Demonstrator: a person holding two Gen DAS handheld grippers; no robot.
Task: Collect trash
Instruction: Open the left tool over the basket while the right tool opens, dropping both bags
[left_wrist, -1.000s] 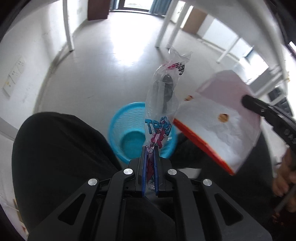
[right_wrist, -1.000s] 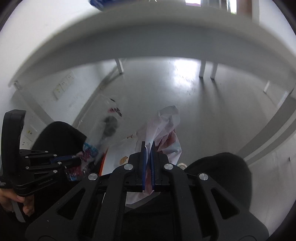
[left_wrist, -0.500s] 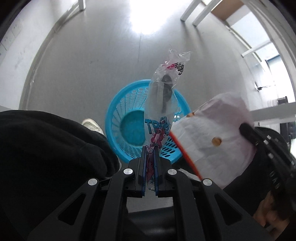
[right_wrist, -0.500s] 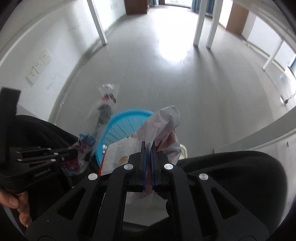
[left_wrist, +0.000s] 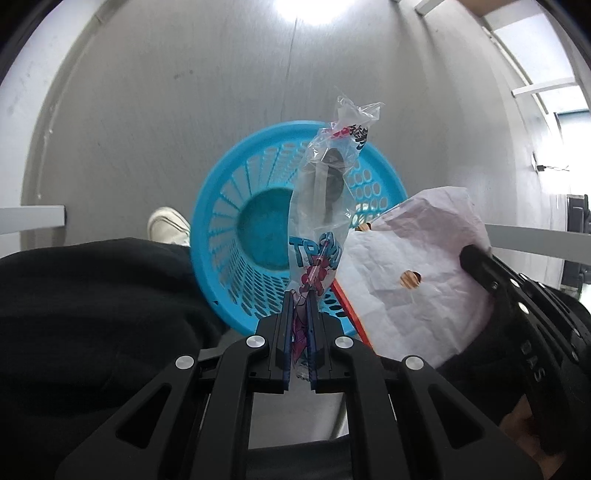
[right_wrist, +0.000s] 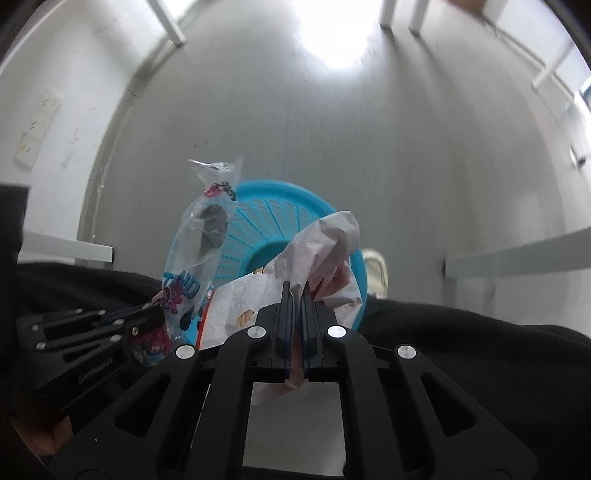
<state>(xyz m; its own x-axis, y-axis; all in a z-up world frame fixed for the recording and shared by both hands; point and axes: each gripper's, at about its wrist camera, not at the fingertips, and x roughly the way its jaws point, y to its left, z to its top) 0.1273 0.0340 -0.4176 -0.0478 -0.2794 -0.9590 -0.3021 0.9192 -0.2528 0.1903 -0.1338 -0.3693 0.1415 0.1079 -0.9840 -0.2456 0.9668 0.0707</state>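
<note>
My left gripper (left_wrist: 300, 295) is shut on a clear plastic wrapper (left_wrist: 325, 192) with blue and red print, held upright over the blue basket (left_wrist: 236, 206) on the floor. My right gripper (right_wrist: 295, 291) is shut on a crumpled white paper bag (right_wrist: 325, 236) with an orange edge, also over the basket (right_wrist: 273, 192). The paper bag (left_wrist: 413, 280) shows in the left wrist view at the right, pinched by the right gripper (left_wrist: 476, 258). The wrapper (right_wrist: 199, 229) and the left gripper (right_wrist: 147, 314) show at the left of the right wrist view.
The person's black-clad legs (left_wrist: 92, 314) flank the basket, with a white shoe (left_wrist: 166, 229) on each side (right_wrist: 375, 269). Grey floor lies beyond. White table legs (right_wrist: 166, 22) and rails (right_wrist: 517, 251) stand around.
Both grippers have tilted down and moved over the blue basket, which has come closer and more central. Each still holds its piece of trash.
</note>
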